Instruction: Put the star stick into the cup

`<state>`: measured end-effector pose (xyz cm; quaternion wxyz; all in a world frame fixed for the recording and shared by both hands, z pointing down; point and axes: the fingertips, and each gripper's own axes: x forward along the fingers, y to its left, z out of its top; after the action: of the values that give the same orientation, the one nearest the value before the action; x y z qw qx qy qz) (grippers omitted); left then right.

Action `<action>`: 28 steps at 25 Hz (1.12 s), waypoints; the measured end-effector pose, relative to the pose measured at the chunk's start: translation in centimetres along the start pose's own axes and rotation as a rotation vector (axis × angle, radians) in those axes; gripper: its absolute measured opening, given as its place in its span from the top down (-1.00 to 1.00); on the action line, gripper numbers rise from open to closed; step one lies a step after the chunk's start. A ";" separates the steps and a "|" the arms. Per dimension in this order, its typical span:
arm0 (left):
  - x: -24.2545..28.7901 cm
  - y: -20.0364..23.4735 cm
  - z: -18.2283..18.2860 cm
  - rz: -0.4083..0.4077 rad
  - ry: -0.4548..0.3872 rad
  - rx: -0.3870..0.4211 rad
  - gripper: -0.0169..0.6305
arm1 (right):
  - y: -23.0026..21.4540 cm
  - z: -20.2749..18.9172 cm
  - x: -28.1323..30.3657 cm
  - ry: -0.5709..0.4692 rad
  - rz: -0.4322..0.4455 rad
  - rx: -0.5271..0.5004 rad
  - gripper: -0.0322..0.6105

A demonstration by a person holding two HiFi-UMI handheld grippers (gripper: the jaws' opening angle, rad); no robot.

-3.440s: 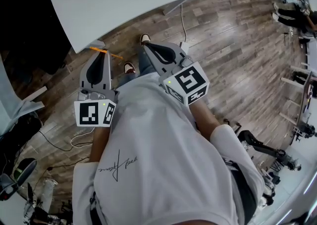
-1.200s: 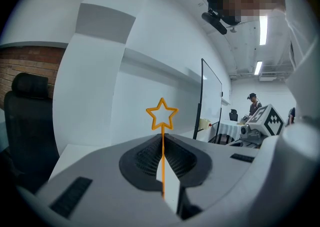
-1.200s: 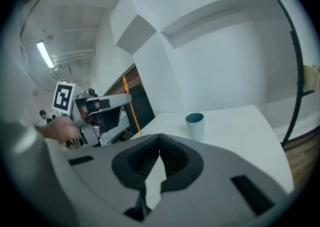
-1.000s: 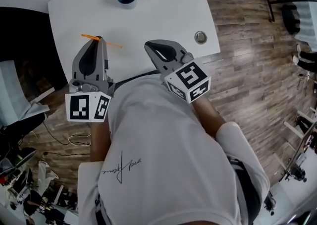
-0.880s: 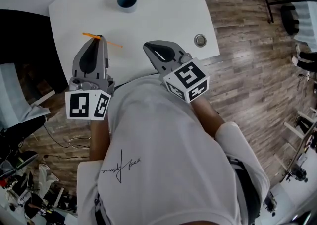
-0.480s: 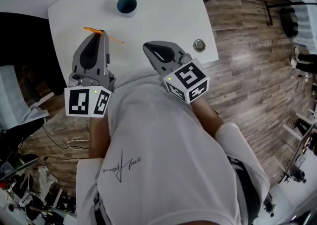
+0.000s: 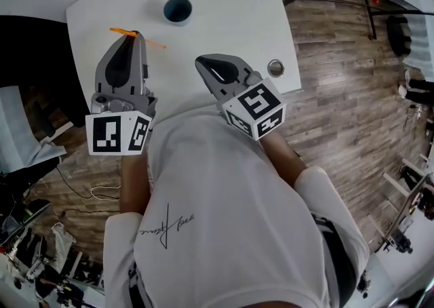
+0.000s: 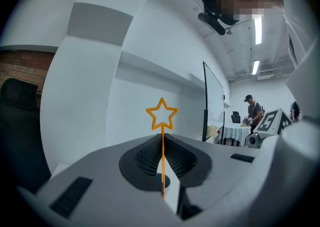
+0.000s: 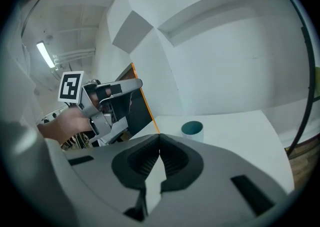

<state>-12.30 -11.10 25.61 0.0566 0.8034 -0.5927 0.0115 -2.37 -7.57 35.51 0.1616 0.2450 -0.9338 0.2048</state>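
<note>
The thin orange stick with an outline star at its tip [image 8: 162,143] sits clamped crosswise between the closed jaws of my left gripper [image 7: 133,36], over the white table [image 7: 230,8], short of the round teal cup [image 7: 178,9], while my right gripper [image 9: 159,137] is clenched on nothing.

The star stick [image 8: 162,121] is a thin orange rod topped by an open, outlined star. It is clamped in the left gripper [image 8: 162,140] and stands upright between the jaws, star uppermost. In the head view it shows against the left part of the white table [image 7: 230,1]. The cup [image 7: 178,9] is small and teal-blue, upright with its mouth open, on the far part of that table, well apart from the stick.
</note>
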 end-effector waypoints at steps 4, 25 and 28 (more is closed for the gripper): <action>0.7 0.0 -0.4 -0.018 0.010 0.005 0.89 | 0.2 -0.7 0.4 0.016 0.001 0.012 0.87; 2.9 1.0 1.8 -0.073 -0.062 -0.040 0.89 | 0.4 -2.0 2.3 0.065 -0.017 0.039 0.87; 3.1 1.1 2.2 -0.077 -0.068 -0.044 0.89 | 0.6 -2.1 2.3 0.068 -0.011 0.036 0.87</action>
<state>-12.50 -14.59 23.79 0.0543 0.8242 -0.5629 -0.0309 -4.18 -7.06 38.07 0.1901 0.2458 -0.9225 0.2291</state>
